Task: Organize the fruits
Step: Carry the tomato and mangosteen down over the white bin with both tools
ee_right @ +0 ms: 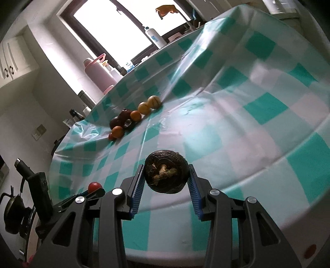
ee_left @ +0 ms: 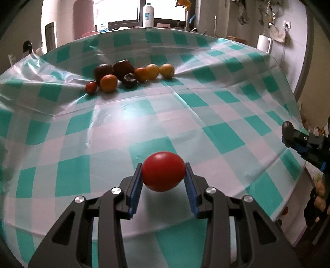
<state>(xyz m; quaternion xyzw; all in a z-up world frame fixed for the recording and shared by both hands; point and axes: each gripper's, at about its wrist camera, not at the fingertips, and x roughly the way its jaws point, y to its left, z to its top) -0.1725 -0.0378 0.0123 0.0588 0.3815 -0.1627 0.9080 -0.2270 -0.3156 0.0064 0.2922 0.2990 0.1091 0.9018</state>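
Observation:
My left gripper (ee_left: 163, 172) is shut on a smooth red tomato (ee_left: 163, 174), held above the near part of the teal-and-white checked tablecloth (ee_left: 216, 123). My right gripper (ee_right: 166, 173) is shut on a dark, wrinkled round fruit (ee_right: 166, 172) with a dried stem end facing the camera. A row of fruits (ee_left: 127, 75) lies at the far left of the table: a small red one, oranges, dark red ones, a dark wrinkled one and yellow ones. The same row of fruits (ee_right: 132, 118) shows in the right wrist view. There the left gripper and its red tomato (ee_right: 94, 186) appear low at the left.
The right gripper's fingertips (ee_left: 288, 134) reach in from the right edge of the left wrist view. Beyond the table's far edge stand a white bottle (ee_left: 148, 15), a pink flask (ee_right: 98, 75) and a window. The cloth is creased into folds near the fruit row.

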